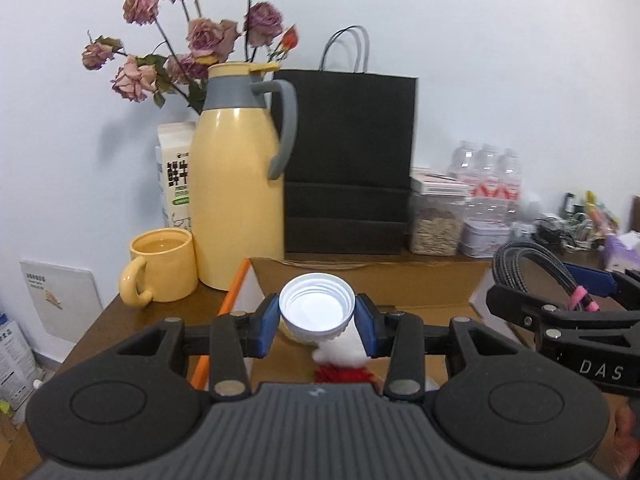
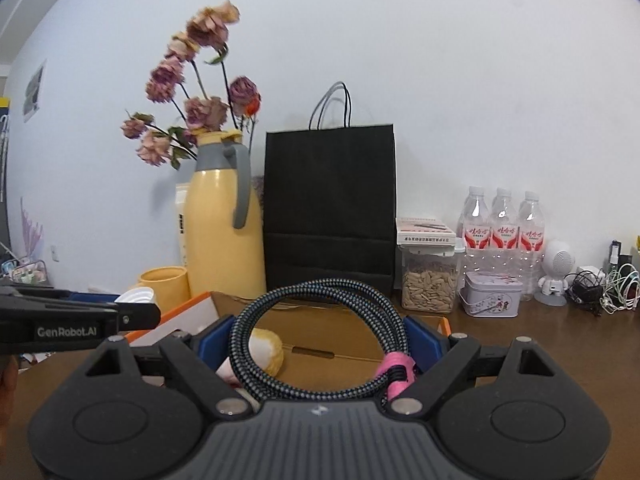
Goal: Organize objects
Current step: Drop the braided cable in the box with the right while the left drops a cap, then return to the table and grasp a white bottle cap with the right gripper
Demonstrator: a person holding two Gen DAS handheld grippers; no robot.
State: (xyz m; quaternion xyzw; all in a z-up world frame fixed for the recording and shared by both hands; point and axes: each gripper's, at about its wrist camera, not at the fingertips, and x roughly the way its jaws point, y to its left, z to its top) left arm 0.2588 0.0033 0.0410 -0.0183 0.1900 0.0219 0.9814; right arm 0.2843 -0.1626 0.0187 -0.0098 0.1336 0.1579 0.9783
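The white cup (image 1: 317, 307) sat pinched between the blue pads of our left claw (image 1: 317, 320), mouth toward the camera, above the open cardboard box (image 1: 400, 280). At three o'clock our right claw (image 2: 320, 344) was clamped on a coiled braided cable (image 2: 320, 292) with a pink tie, over the same box. At eleven o'clock stood a yellow mug (image 1: 160, 264) on the counter (image 1: 120, 320).
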